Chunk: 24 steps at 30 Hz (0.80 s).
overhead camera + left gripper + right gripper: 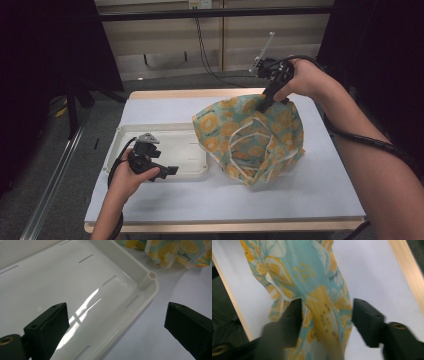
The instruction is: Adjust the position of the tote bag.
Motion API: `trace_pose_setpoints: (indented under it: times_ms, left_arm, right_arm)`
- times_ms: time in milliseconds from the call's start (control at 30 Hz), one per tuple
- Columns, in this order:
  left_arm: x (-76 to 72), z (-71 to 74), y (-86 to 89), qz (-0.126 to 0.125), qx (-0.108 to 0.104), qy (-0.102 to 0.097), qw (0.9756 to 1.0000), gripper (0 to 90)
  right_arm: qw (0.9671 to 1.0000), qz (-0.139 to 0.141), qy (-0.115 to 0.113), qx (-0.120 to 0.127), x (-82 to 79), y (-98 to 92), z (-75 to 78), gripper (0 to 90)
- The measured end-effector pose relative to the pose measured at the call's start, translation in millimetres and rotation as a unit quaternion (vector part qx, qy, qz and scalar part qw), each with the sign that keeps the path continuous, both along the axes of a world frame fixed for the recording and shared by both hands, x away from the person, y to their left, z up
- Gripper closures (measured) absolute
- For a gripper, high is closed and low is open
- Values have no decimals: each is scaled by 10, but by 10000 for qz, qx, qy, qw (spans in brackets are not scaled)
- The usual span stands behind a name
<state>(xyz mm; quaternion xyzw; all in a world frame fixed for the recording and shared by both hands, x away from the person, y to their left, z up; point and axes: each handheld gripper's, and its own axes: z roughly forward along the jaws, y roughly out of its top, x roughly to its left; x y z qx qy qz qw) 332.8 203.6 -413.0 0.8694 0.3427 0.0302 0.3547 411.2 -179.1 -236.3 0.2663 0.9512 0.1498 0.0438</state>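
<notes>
The lemon-print bag [250, 140] sits slumped on the worktop [310, 190] just right of the white tray [170, 131], so getting it down looks done. The right gripper [327, 315] is at the bag's top far edge, jaws apart with a fold of cloth between them (one jaw may brush it). The left gripper [116, 320] hangs wide open and empty over the tray's near corner; what remains, I judge, is drawing the right gripper clear.

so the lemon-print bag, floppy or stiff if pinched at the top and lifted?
Probably floppy: the lemon-print bag slumps in folds on the table, and its fabric drapes loosely between the right gripper's open jaws. Likely light for its size, with no bulge of contents showing. The glossy surface may slip from the pads, so pinching the white trim seems safer.
</notes>
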Motion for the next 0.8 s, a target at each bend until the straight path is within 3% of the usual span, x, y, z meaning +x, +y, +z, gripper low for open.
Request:
trace_pose_setpoints:
  times_ms: [67,167,333,500,567,600,800]
  left_arm:
    - [1,10,-23,-25,-40,8,10000,52]
    - [10,33,-61,-70,-68,25,9999,51]
    - [34,99,-131,-148,-140,16,9998,48]
    - [64,168,-207,-195,-321,-83,9993,37]
    - [77,209,-236,-276,-317,-78,9991,38]
    - [77,230,-259,-258,-287,-168,9991,40]
    - [119,376,-365,-460,-311,-301,9980,46]
  right_arm:
    - [9992,-351,175,35,-21,-41,15,357]
    - [9994,-323,94,16,-63,-118,49,342]
    - [9985,-544,11,-14,-165,-247,99,320]
    - [9982,-595,-25,26,-241,-404,93,322]
    - [9980,-638,-1,-22,-275,-432,88,322]
    - [9981,-618,-31,-60,-289,-443,82,323]
    - [9984,-566,-28,13,-355,-465,26,326]
